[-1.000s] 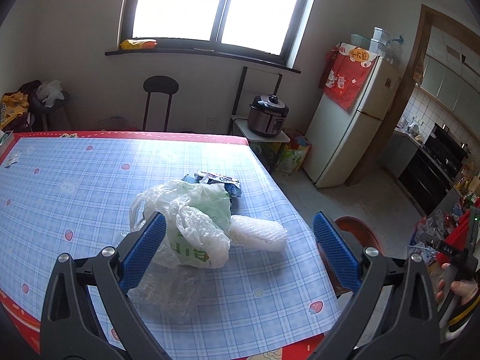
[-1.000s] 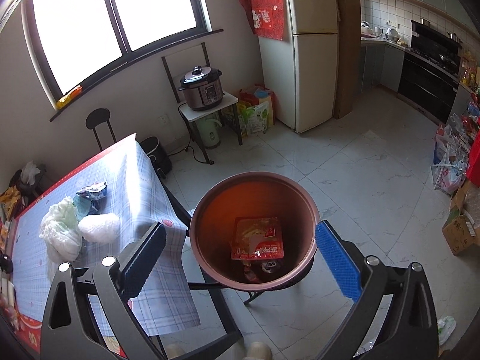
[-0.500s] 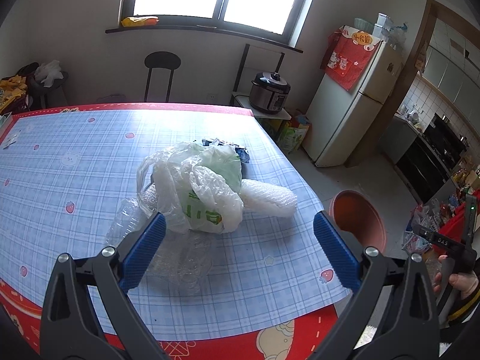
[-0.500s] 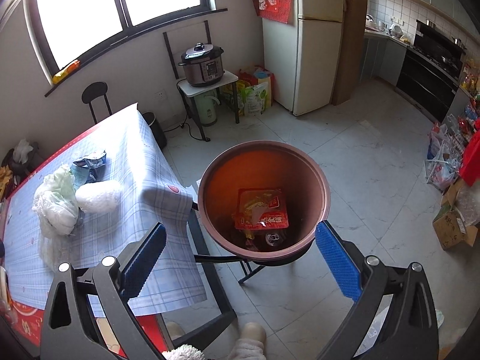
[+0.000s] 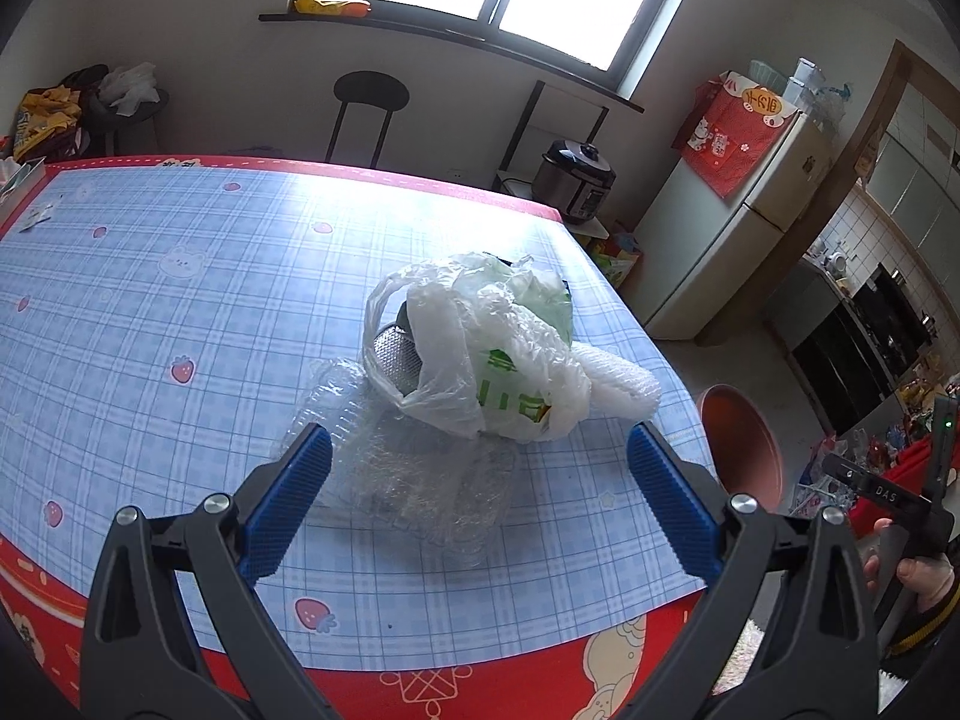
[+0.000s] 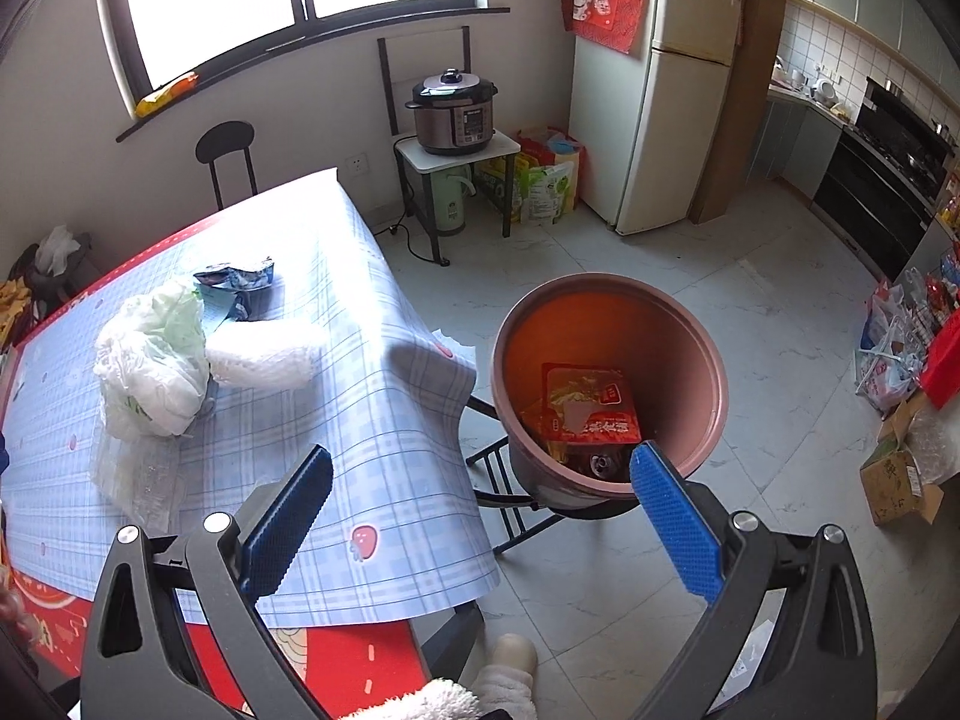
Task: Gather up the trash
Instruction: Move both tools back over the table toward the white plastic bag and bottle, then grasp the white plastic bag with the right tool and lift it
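Blue plaid tablecloth [image 5: 180, 276] on kitchen table, crumpled white plastic bag [image 5: 480, 354] beside bubble-wrap roll [image 6: 264, 354] over clear plastic packaging [image 5: 420, 480], left gripper [image 5: 480, 510] wide open and empty before the pile, right gripper [image 6: 480, 522] wide open and empty above brown trash bin [image 6: 606, 384] holding red wrapper [image 6: 585, 405].

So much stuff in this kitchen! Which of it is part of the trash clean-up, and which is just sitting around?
Part of the job:
white plastic bag
bubble wrap roll
clear plastic packaging
blue snack wrapper
brown trash bin, a red packet already inside
left claw and right claw, both open and empty

Just sitting around:
pressure cooker
fridge
black stool
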`<state>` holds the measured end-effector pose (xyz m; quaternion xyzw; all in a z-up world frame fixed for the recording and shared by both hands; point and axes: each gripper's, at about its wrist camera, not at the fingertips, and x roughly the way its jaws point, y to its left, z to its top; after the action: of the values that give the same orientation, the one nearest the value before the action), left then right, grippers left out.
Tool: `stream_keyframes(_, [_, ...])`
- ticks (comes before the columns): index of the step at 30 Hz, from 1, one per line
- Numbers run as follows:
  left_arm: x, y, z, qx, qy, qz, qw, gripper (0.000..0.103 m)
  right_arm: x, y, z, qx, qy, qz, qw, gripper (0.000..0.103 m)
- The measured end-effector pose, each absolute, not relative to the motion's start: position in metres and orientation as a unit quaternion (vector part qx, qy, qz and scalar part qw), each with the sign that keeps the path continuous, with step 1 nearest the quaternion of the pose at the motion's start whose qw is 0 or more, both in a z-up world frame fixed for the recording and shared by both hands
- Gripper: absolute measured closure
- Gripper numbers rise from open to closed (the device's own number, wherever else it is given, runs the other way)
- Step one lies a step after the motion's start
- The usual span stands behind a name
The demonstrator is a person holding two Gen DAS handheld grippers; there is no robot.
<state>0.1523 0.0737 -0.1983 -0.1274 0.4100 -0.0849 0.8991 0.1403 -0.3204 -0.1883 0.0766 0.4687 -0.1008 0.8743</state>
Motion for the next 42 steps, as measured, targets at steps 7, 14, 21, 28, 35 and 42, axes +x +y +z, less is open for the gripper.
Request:
stream_keyframes(7, [0.149, 0.109, -0.217, -0.141, 0.430, -0.065, 0.889, 0.006, 0.149, -0.282, -0.195, 0.068, 0.475, -0.079, 0.874, 0.005])
stream_keyframes(14, [0.151, 0.128, -0.234, -0.160, 0.446, -0.058, 0.879, 0.006, 0.158, -0.261, -0.200, 0.066, 0.486, -0.053, 0.870, 0.005])
stream_keyframes(21, [0.161, 0.140, -0.244, -0.182, 0.444, -0.052, 0.876, 0.006, 0.182, -0.232, -0.192, 0.059, 0.480, 0.003, 0.875, 0.005])
stream_keyframes(28, [0.158, 0.174, -0.260, -0.213, 0.445, -0.021, 0.870, 0.006, 0.240, -0.140, -0.197, 0.017, 0.457, 0.125, 0.881, 0.005])
stream_keyframes(35, [0.148, 0.200, -0.266, -0.226, 0.443, 0.003, 0.867, 0.006, 0.298, -0.060, -0.231, -0.052, 0.458, 0.169, 0.871, 0.011])
stream_keyframes(42, [0.136, 0.206, -0.277, -0.247, 0.452, 0.006, 0.857, 0.006, 0.318, -0.039, -0.262, -0.059, 0.502, 0.170, 0.846, 0.030])
